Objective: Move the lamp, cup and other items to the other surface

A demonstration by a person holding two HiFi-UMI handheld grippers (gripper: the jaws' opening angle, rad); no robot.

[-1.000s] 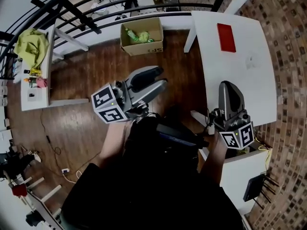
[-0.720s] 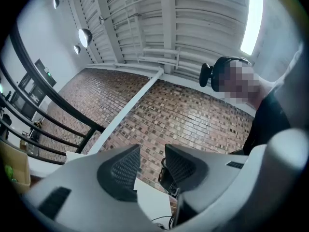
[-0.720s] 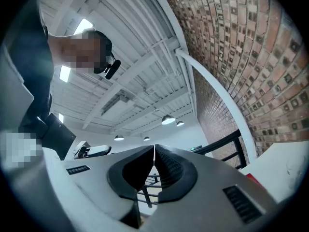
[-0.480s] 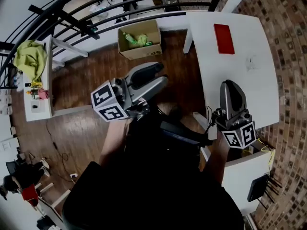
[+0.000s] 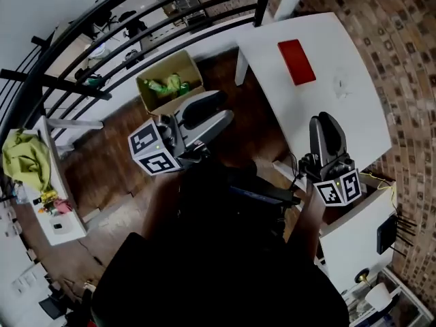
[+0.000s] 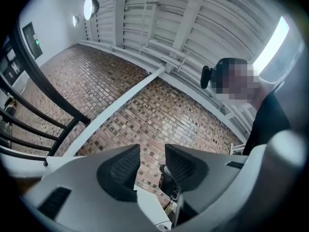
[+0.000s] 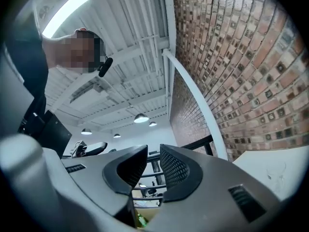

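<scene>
now the right tool (image 5: pixel 325 122), just opened and empty, hangs short of red slab (image 5: pixel 296 61).

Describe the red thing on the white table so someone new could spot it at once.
In the head view, find the big white table beside the brick wall. Near its far end lies a flat red rectangle. It is the only brightly coloured thing on that pale tabletop.
</scene>
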